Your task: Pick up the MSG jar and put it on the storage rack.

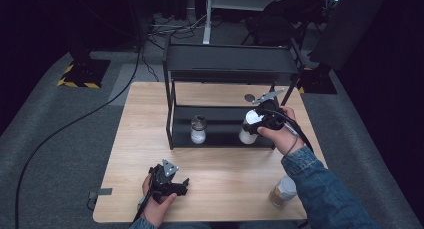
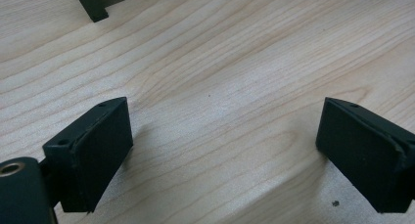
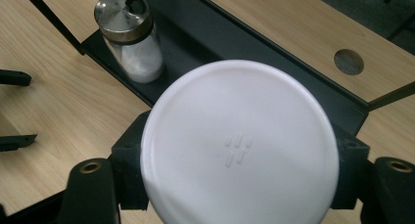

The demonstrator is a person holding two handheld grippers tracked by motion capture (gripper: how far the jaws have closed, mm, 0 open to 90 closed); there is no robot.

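Light wooden table (image 1: 225, 164) on grey carpet, dark room behind; a black two-tier rack (image 1: 230, 69) stands at its far half. Right gripper (image 1: 260, 120) clamps a white container (image 3: 240, 145) by its sides at the front edge of the rack's lower shelf. Its lid is round, smooth, white, with small raised dashes at centre. A glass shaker (image 3: 129, 35) with metal cap sits on the same shelf, well apart. Left gripper (image 2: 222, 150) rests near the table's front, jaws wide, nothing between.
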